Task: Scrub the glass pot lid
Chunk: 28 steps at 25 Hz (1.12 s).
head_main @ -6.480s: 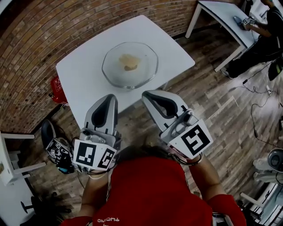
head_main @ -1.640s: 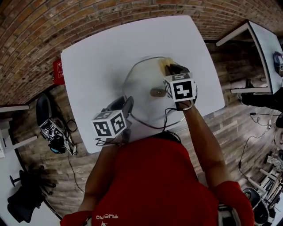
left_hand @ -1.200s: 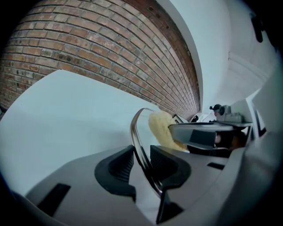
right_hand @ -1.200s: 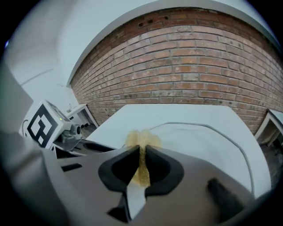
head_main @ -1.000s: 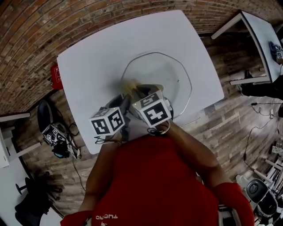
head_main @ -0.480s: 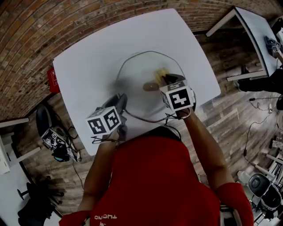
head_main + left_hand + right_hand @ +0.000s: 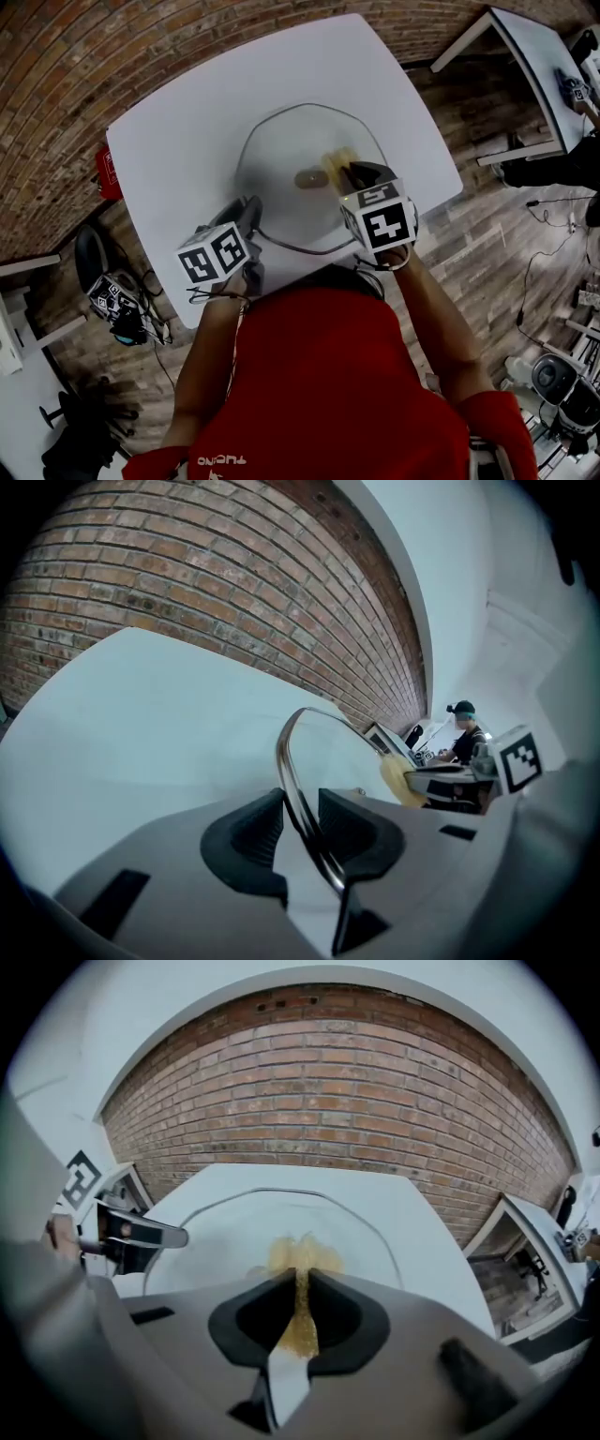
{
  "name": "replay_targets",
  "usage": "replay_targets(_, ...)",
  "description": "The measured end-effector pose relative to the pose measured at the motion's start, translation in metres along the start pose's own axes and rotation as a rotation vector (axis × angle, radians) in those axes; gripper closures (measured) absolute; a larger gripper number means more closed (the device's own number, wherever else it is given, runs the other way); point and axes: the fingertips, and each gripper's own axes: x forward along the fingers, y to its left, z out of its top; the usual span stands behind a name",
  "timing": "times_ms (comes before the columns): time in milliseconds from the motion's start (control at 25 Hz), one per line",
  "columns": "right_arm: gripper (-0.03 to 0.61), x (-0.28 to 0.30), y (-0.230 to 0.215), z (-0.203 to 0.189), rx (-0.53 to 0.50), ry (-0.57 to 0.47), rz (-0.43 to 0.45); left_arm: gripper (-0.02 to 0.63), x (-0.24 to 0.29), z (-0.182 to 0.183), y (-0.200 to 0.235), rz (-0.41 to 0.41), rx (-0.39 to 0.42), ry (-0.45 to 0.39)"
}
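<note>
At the bottom of the head view a red top (image 7: 319, 375) is seen, and just above it the two grippers. At lower left of centre, the left gripper (image 7: 250, 210) is closed on the metal rim of the glass pot lid (image 7: 281, 155); in its own view the rim (image 7: 289, 761) is seen running up between the two pads of the left gripper (image 7: 300, 822). At right of centre, the right gripper (image 7: 351, 174) is clamped narrowly on a yellow sponge (image 7: 337, 161), which is laid against the glass just right of the knob (image 7: 308, 178). In the right gripper view the sponge (image 7: 302, 1258) is pinched between the pads. The lid is placed mid-frame on a white table (image 7: 178, 122), and a brick wall (image 7: 56, 56) is seen beyond.
</note>
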Motion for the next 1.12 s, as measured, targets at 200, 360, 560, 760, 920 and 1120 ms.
replay_targets(200, 0.525, -0.018, 0.081, -0.009, -0.067, 0.000, 0.170, 0.489, 0.000, 0.001, 0.001, 0.005, 0.000, -0.005)
replay_targets(360, 0.525, -0.017, 0.117, -0.024, -0.089, 0.046, 0.267, 0.489, -0.001, 0.001, 0.002, 0.008, -0.002, -0.006)
replay_targets(560, 0.525, -0.014, 0.120, -0.044, -0.093, 0.098, 0.280, 0.489, 0.000, 0.000, 0.001, 0.006, -0.002, -0.006)
replay_targets(760, 0.525, -0.014, 0.088, -0.052, -0.097, 0.110, 0.196, 0.489, -0.001, 0.001, 0.003, 0.006, -0.008, -0.011)
replay_targets(920, 0.525, -0.019, 0.046, -0.061, -0.055, 0.120, 0.117, 0.489, -0.001, -0.001, 0.001, 0.004, -0.010, -0.014)
replay_targets(1120, 0.525, -0.026, 0.022, -0.057, 0.000, 0.096, 0.094, 0.489, -0.001, -0.001, 0.000, 0.004, -0.013, -0.015)
